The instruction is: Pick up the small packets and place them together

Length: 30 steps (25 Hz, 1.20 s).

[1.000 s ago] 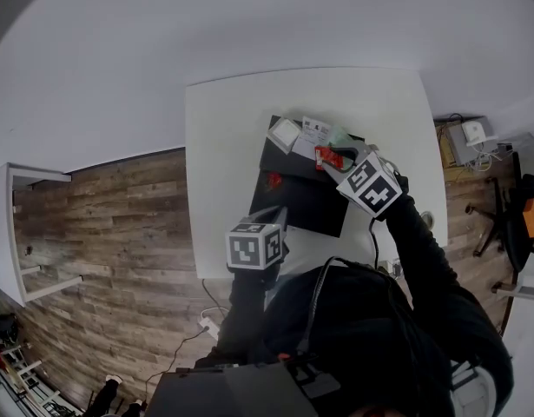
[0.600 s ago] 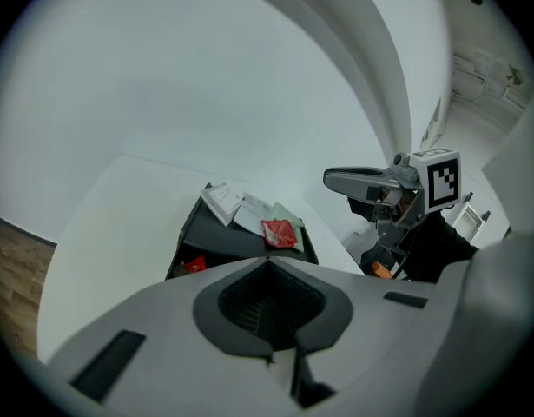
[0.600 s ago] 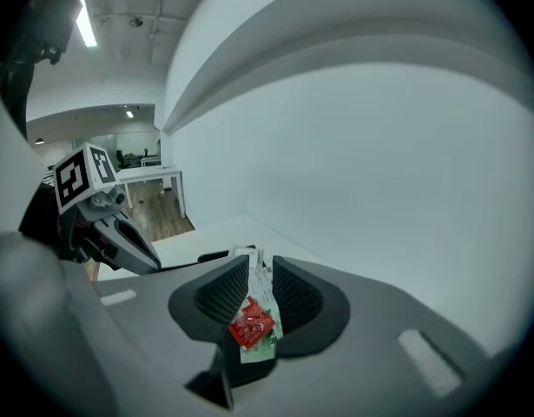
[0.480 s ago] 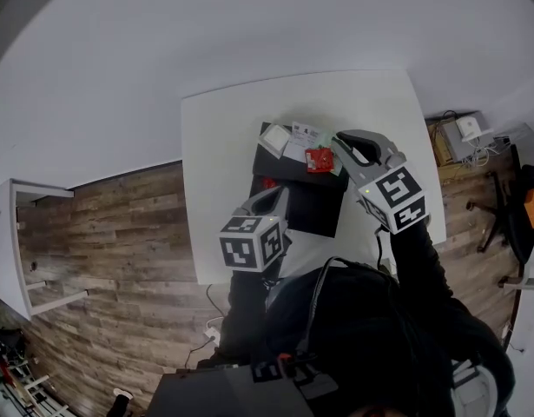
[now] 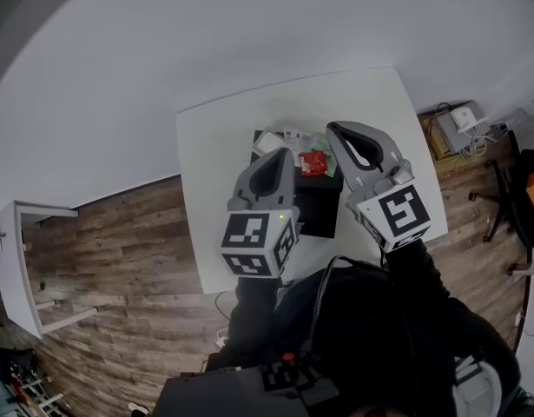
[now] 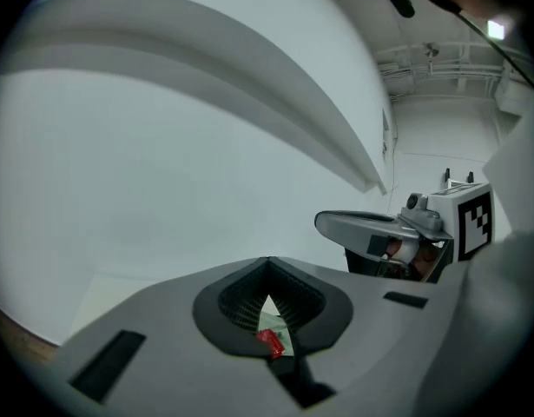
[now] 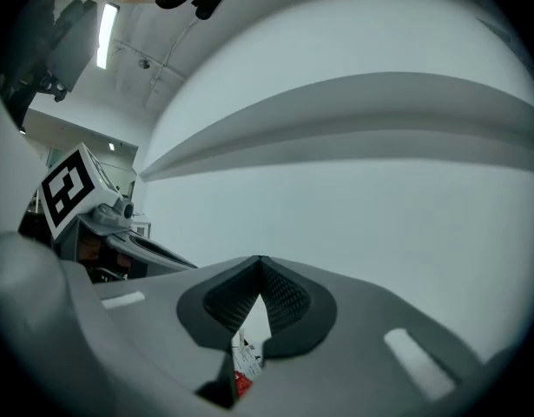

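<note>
The small packets [image 5: 303, 148] lie in one close heap at the 12 o'clock edge of the black mat [image 5: 317, 208] on the white table [image 5: 213, 146]. In the heap we see a red packet [image 5: 313, 162] and, at its 10 o'clock, a white packet [image 5: 293, 135] with dark print.

The left gripper [image 5: 281, 155] hangs above the table at 8 o'clock from the heap. Its jaws are pressed together, with nothing between them. The right gripper [image 5: 334, 130] is at 2 o'clock from the heap. Its jaws have just been closing, now they meet, and they also hold nothing.

We judge that the packets are very light, thin and soft, probably with a smooth, a little slippery skin. A filled one could burst if it is squeezed hard in the middle. We would pinch one at its flat sealed edge or a corner.

The print on the white packet is too small for us to read, and we can make out no brand.
</note>
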Motion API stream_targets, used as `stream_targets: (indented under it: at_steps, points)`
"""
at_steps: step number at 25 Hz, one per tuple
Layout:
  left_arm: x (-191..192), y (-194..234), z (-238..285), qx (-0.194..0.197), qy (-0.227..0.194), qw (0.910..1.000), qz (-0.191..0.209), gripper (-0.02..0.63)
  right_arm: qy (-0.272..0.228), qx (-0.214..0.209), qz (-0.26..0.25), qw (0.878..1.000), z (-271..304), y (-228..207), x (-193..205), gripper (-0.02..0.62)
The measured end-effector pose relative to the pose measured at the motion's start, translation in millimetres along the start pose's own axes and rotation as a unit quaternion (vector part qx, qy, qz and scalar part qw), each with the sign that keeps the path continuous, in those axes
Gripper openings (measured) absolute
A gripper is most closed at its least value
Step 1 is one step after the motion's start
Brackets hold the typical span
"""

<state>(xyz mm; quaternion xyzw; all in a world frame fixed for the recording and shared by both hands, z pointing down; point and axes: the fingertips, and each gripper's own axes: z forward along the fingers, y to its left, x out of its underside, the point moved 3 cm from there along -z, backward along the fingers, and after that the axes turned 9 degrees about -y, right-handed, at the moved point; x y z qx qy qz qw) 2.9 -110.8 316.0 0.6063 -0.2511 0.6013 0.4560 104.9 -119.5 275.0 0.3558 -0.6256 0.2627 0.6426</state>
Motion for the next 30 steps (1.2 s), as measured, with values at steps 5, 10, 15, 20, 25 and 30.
stream_targets:
  at_steps: [5, 10, 15, 20, 25, 30]
  points:
    - [-12, -6, 0, -0.003, -0.028, 0.9992, 0.026, 0.002, -0.014, -0.002, -0.001, 1.000, 0, 9, -9, 0.000]
    - [-11, -10, -1, 0.003, -0.029, 0.9992, 0.028, 0.002, -0.018, -0.003, -0.012, 1.000, 0, 16, -13, 0.000]
    - [-11, -11, 0, 0.008, -0.027, 0.9992, 0.029, 0.002, -0.017, 0.002, -0.009, 1.000, 1, 14, -14, 0.000]
    - [-11, -10, 0, 0.008, -0.028, 0.9992, 0.029, 0.002, -0.018, 0.003, -0.005, 1.000, 2, 15, -13, 0.000]
    - [-9, -9, 0, 0.008, -0.025, 0.9992, 0.030, 0.002, -0.014, 0.003, -0.010, 1.000, 4, 15, -10, 0.000]
    - [-10, -8, 1, 0.008, -0.025, 0.9990, 0.035, 0.002, -0.009, 0.001, -0.015, 1.000, 5, 15, -8, 0.000]
